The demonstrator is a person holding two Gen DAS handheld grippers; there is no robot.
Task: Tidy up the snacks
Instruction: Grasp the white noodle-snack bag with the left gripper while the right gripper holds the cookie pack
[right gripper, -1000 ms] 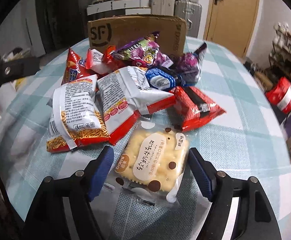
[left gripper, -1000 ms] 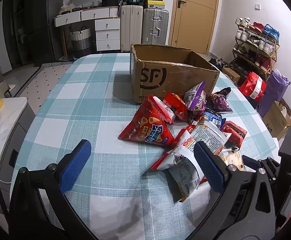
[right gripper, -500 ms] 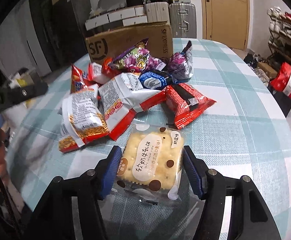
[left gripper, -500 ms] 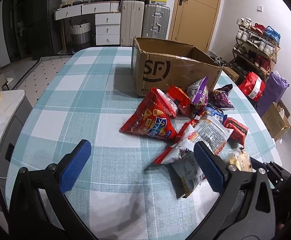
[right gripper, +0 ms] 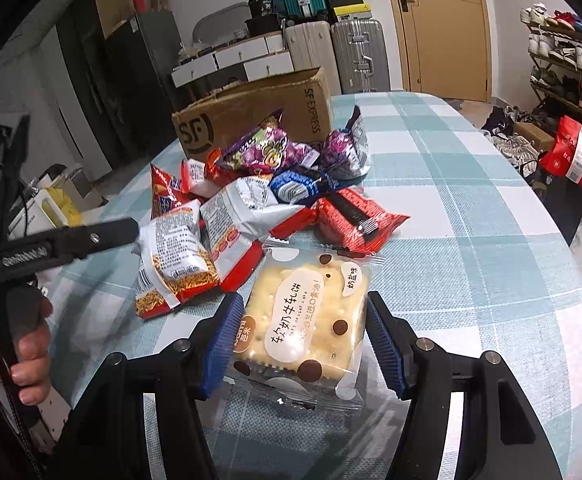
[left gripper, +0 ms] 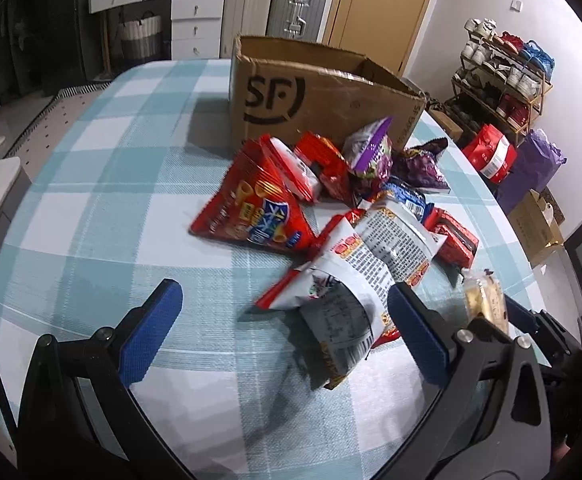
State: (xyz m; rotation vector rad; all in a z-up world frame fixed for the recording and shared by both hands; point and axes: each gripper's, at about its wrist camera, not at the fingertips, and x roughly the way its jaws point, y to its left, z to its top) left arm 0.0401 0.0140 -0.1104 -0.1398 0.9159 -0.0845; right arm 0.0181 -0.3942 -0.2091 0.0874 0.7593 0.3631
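Observation:
My right gripper [right gripper: 305, 340] is shut on a clear packet of nougat crackers [right gripper: 303, 312] and holds it above the checked tablecloth. The packet also shows in the left wrist view [left gripper: 485, 300]. Behind it lies a pile of snack bags: a white and red noodle bag [right gripper: 171, 260], a red wafer pack [right gripper: 355, 220], a blue pack [right gripper: 299, 188] and purple bags [right gripper: 267, 148]. An open SF cardboard box [left gripper: 311, 92] stands behind the pile. My left gripper [left gripper: 287, 336] is open and empty over the table, with a white and red bag [left gripper: 343, 312] near its right finger.
A big red chip bag [left gripper: 255, 208] lies at the pile's left. The table [left gripper: 103, 200] has a teal and white checked cloth. Suitcases, drawers and a door stand beyond it. A shoe rack [left gripper: 507, 76] and bags sit on the floor at the right.
My right gripper closed onto the cracker packet and lifted it off the table. My left gripper moved forward toward the pile and stayed open.

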